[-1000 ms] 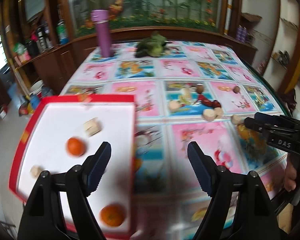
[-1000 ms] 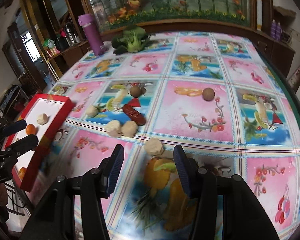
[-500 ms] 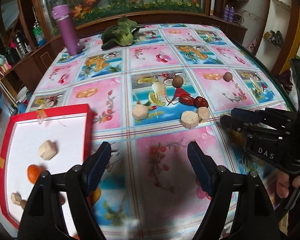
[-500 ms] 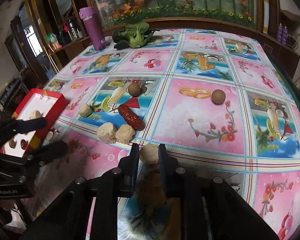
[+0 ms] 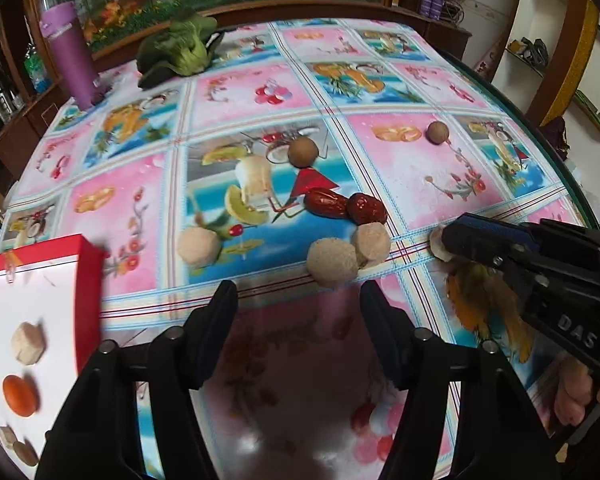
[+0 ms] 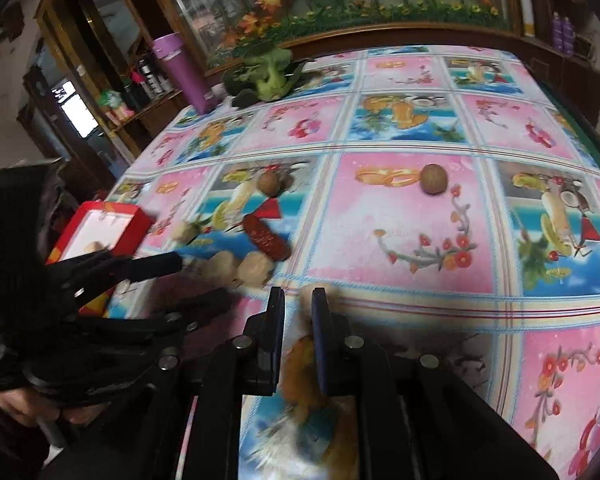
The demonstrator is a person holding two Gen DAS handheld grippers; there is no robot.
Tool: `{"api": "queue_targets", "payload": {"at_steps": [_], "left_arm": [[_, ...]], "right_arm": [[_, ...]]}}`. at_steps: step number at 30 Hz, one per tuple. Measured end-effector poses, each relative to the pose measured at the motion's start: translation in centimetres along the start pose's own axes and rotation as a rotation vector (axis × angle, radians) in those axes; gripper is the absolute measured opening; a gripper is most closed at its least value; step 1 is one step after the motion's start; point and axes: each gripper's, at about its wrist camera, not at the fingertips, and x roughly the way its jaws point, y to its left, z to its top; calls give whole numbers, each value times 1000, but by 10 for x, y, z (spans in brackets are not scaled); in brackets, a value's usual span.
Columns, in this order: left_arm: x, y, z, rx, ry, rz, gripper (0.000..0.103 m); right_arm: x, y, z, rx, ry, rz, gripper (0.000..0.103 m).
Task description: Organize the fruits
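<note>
Fruits [image 5: 332, 268] on fruit-print tablecloth [image 5: 412, 176], left gripper [image 5: 298, 320] spread, right gripper [image 6: 298, 304] pinching beige piece [image 5: 440, 246], wooden cabinets [image 6: 80, 60] behind.

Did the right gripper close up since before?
Yes. The right gripper has narrowed around the beige piece, near the same tablecloth stripe.

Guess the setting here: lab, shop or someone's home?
Most likely a home dining room: a table under a fruit-print tablecloth, wooden shelving with bottles along the wall, and a purple flask beside leafy greens.
</note>
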Motion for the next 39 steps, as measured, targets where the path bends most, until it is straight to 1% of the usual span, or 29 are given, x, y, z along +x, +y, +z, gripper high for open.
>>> {"api": "queue_targets", "payload": {"at_steps": [2, 4, 6, 8, 10, 13, 16, 17, 18, 19, 20, 22, 24, 27, 28, 30, 33, 36, 39], "left_arm": [[2, -3, 1, 12, 3, -8, 65], [3, -5, 3, 18, 2, -13, 65], [5, -4, 5, 19, 1, -15, 65], [8, -3, 7, 18, 3, -13, 65], [11, -2, 8, 17, 4, -18, 62], [12, -4, 8, 32, -1, -18, 60], [13, -5, 10, 37, -8, -22, 58], [13, -6, 10, 38, -9, -23, 57], [13, -6, 11, 40, -12, -25, 53], [14, -8, 11, 46, -16, -29, 50], [14, -8, 12, 48, -18, -30, 49], [14, -10, 12, 51, -24, -31, 46], [14, -10, 12, 50, -29, -31, 43], [13, -7, 11, 34, -32, -28, 33], [12, -5, 10, 26, -31, -31, 31], [10, -2, 8, 4, -27, -46, 31], [6, 1, 3, -16, -21, -47, 31], [0, 3, -4, -47, -20, -57, 31], [-12, 6, -11, -61, -34, -47, 31]], "right_arm": [[-1, 1, -3, -22, -1, -23, 17], [0, -2, -4, -29, 5, -42, 18], [0, -4, -5, -33, 18, -38, 24], [-2, -3, -7, -46, 11, -45, 42], [-4, 0, -8, -65, -4, -56, 49], [-2, 6, -9, -106, -18, -81, 49], [5, 7, -7, -113, -9, -112, 48], [8, 5, -6, -105, -1, -118, 46], [11, 4, -5, -97, 8, -122, 42], [14, 3, -4, -91, 19, -126, 33], [15, 3, -3, -93, 18, -137, 27], [18, 5, -3, -106, 20, -143, 22], [19, 8, -3, -123, 18, -155, 21], [18, 10, -5, -134, 9, -165, 21], [18, 10, -5, -133, 9, -163, 21], [17, 9, -5, -121, 8, -154, 21], [14, 7, -5, -102, 4, -143, 21], [6, 10, -5, -89, -28, -138, 21], [-4, 14, -6, -78, -56, -118, 21]]}}
